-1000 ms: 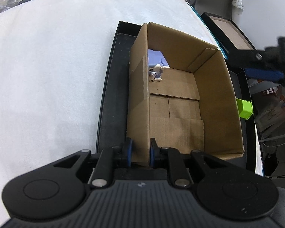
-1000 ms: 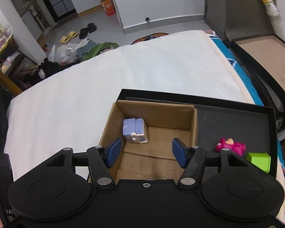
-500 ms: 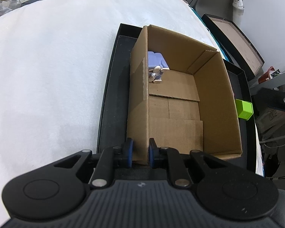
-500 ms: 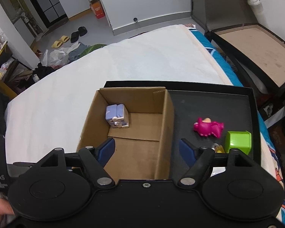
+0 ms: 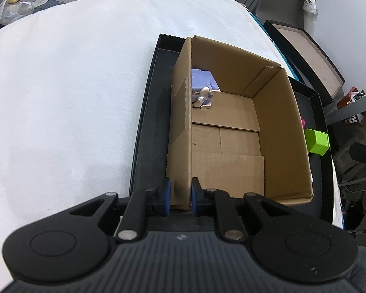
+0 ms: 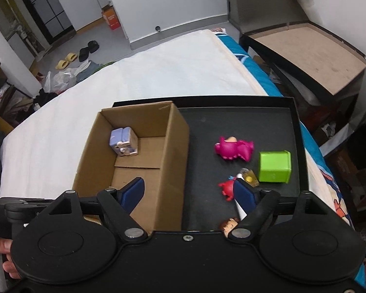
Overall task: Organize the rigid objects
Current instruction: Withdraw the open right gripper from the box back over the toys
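An open cardboard box stands in a black tray on a white bed. A lilac toy figure lies in the box's far corner. My left gripper is shut on the box's near left wall. On the tray beside the box lie a pink figure, a green cube, a small red figure and a small yellow piece. My right gripper hangs above the box's right wall, its jaws opening with nothing held.
A brown-haired figure shows partly behind the right gripper's finger. A brown-topped black cabinet stands right of the bed. Shoes and bags lie on the floor at the far left. A person's hand shows at the left edge.
My right gripper has moved right from over the box toward the tray's toys, and its jaws have widened. The left gripper has stayed clamped on the box wall.
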Action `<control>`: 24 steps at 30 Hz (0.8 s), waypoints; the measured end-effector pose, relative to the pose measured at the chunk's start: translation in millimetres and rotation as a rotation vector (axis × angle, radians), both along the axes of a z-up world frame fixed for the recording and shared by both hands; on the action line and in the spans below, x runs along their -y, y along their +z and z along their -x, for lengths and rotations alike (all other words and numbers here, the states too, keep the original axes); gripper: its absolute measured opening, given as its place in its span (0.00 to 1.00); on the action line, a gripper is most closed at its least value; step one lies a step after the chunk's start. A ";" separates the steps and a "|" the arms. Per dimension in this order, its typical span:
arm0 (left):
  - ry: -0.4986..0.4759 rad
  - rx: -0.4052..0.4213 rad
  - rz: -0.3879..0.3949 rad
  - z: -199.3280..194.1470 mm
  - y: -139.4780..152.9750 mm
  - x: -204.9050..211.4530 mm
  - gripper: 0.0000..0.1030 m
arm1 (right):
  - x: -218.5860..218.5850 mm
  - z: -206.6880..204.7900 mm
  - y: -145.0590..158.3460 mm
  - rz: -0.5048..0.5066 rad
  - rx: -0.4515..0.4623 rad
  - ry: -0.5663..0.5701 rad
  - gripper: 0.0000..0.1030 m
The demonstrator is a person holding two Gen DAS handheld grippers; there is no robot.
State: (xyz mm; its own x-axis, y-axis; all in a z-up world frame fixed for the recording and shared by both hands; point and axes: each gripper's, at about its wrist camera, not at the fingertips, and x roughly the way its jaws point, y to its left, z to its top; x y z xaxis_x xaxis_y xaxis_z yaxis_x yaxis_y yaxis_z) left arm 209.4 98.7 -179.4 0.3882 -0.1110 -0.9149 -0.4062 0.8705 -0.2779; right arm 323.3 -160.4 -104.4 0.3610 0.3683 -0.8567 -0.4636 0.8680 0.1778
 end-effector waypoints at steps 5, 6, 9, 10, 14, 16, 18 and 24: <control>0.008 -0.004 -0.016 -0.4 0.8 2.8 0.15 | 16.3 -2.5 -6.1 -0.005 -0.011 -0.026 0.77; 0.008 -0.006 -0.020 -0.6 0.9 3.2 0.15 | 19.1 -3.6 -7.6 -0.006 -0.016 -0.030 0.77; 0.011 -0.008 -0.028 -0.9 0.9 4.0 0.15 | 26.6 -6.2 -12.5 -0.007 -0.025 -0.033 0.77; 0.012 -0.009 -0.029 -0.8 1.0 4.0 0.15 | 28.8 -7.3 -14.9 -0.003 -0.028 -0.035 0.77; 0.017 -0.012 -0.024 -2.3 0.1 4.1 0.15 | 36.7 -11.1 -24.7 0.014 -0.045 -0.044 0.77; 0.017 -0.016 -0.023 -3.2 -0.8 4.4 0.15 | 40.2 -13.1 -30.8 0.025 -0.058 -0.050 0.77; 0.017 -0.020 -0.021 -3.9 -2.0 4.1 0.15 | 43.5 -13.9 -37.6 0.039 -0.075 -0.056 0.77; 0.005 -0.029 -0.030 -6.8 -4.0 5.9 0.15 | 48.8 -16.2 -55.4 0.065 -0.123 -0.071 0.77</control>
State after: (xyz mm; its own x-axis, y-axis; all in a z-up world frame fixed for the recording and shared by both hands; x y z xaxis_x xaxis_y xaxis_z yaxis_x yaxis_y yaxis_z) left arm 216.1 92.8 -183.4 0.3617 -0.0818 -0.9287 -0.4179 0.8762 -0.2400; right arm 339.6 -209.2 -159.8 0.2749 0.2875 -0.9175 -0.3785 0.9096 0.1716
